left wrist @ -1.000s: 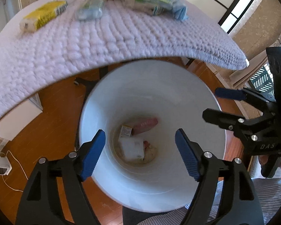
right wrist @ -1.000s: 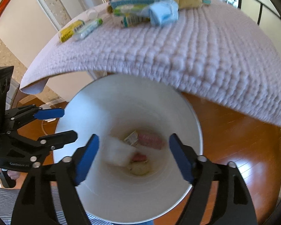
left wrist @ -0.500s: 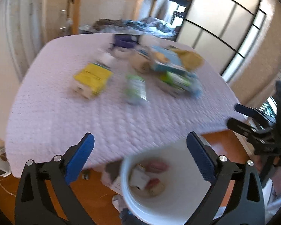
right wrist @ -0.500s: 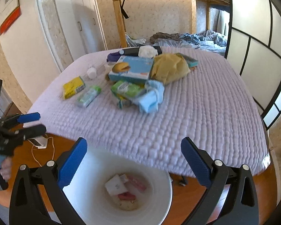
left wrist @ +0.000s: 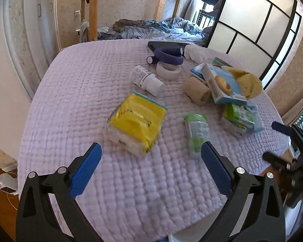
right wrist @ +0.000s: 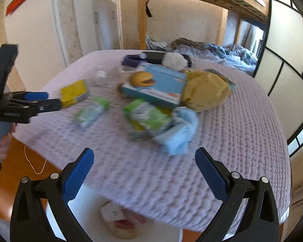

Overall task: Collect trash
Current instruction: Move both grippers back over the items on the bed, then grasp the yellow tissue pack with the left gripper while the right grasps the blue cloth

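Hovering with fingers (left wrist: 86, 171) of both grippers wide and empty, some scraps binned in white bucket (right wrist: 86, 209), yellow pack (left wrist: 136, 122), green packets (left wrist: 197, 132) and more left on surface (left wrist: 80, 92).

A worktop covered by a quilted lilac cloth (left wrist: 95, 84) carries everything. Just ahead of the left hand-held gripper (left wrist: 150, 172) lies a yellow wrapped pack (left wrist: 136, 122), with a green-and-clear pouch (left wrist: 198, 132) to its right. Farther off lie a white bottle (left wrist: 146, 80), a white tape roll (left wrist: 168, 70), a purple ring (left wrist: 167, 56), a beige roll (left wrist: 196, 90) and a blue box (left wrist: 222, 86).
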{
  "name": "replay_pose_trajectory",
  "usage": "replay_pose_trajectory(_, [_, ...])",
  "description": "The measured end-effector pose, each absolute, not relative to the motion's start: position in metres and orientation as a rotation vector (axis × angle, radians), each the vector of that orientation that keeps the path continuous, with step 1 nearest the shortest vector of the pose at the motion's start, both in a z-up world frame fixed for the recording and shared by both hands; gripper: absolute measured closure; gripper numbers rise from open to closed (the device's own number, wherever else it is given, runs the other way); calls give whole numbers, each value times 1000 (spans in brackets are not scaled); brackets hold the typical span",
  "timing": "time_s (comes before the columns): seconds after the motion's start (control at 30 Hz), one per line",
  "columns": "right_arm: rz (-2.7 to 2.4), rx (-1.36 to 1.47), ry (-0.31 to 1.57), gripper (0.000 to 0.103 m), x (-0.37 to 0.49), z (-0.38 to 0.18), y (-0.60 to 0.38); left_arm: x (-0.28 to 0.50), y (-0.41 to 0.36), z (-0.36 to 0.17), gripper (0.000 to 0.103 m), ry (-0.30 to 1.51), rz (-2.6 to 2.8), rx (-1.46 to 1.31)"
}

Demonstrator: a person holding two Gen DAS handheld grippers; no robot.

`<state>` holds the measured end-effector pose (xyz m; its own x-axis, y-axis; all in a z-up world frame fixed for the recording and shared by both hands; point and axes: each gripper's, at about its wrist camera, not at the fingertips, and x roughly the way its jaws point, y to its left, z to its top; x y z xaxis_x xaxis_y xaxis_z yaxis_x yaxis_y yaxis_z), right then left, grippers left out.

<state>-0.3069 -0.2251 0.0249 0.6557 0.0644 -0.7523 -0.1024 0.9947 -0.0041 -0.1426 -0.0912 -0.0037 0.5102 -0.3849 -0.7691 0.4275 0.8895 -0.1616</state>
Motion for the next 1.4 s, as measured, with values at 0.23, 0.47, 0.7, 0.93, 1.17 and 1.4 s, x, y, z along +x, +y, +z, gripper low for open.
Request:
replay_pose_trajectory(0.23, [120,134,893,8,-282,14,-269,-118,-97,-13,17,928,-515,66])
replay_pose_trajectory(0.47, [123,0,943,30,-266,1,-265,-108,-98,-16,31,933,-531,96])
replay_pose_trajectory(0.7, [85,-43,922,30,-264,5,-277,-103,-97,-18,31,931,-545,116])
replay_pose_trajectory(0.93, [106,-73,917,30,-243,2,-270,-100,-113,-19,29,909,-574,202])
replay_pose_trajectory(1.17, [137,-101,903,46,-240,2,-260,-102,-119,-18,33,891,-599,244])
replay_pose_trajectory(1.4, [179,11,876,58,-256,11,-266,-109,-120,-15,37,879,-639,260])
